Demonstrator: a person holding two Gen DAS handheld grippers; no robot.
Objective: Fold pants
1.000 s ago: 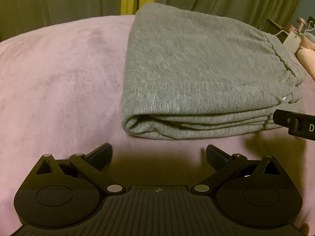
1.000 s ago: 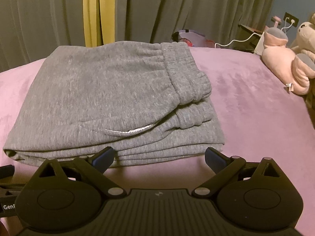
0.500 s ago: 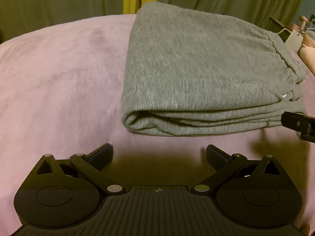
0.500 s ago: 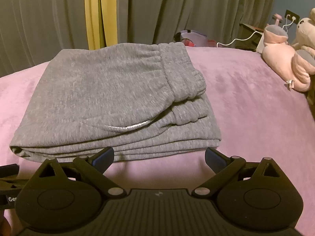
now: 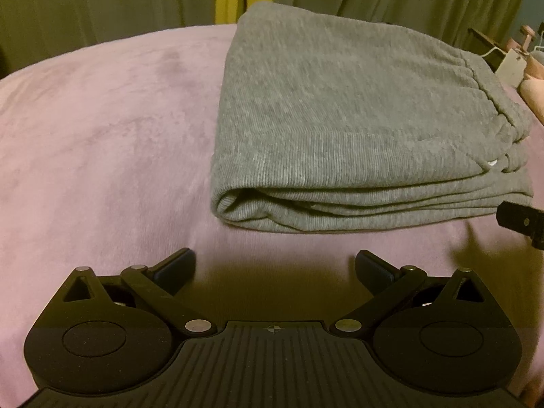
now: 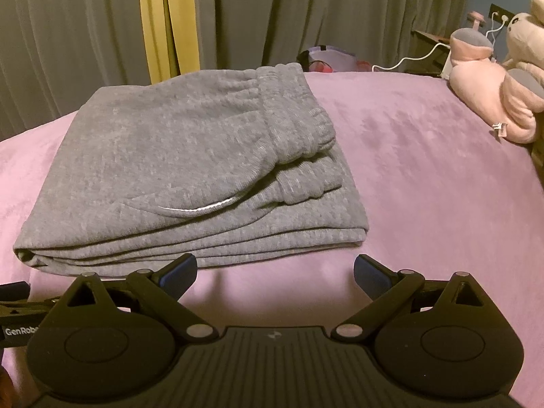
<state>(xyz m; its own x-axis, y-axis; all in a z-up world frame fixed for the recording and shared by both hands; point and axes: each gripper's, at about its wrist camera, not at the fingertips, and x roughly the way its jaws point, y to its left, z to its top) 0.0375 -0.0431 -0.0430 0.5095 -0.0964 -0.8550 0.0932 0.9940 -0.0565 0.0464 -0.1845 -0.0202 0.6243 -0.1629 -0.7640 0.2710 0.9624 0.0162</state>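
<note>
Grey sweatpants [image 5: 357,125] lie folded in a thick stack on a pink bedspread [image 5: 102,129], waistband to the right. They also show in the right wrist view [image 6: 183,170], with the elastic waistband on top at the right. My left gripper [image 5: 275,268] is open and empty, just short of the stack's near left corner. My right gripper [image 6: 275,272] is open and empty, just short of the stack's near right edge. A finger of the right gripper [image 5: 523,221] shows at the right edge of the left wrist view.
Grey-green curtains [image 6: 306,17] with a yellow strip [image 6: 166,20] hang behind the bed. Pink plush toys [image 6: 496,95] sit at the right edge of the bed, near a white cable [image 6: 408,61] and a wall socket. Bare bedspread [image 6: 425,170] lies right of the pants.
Both grippers have drawn back a little from the folded pants, which now sit slightly farther away. Both stay open; the pants have not moved.
</note>
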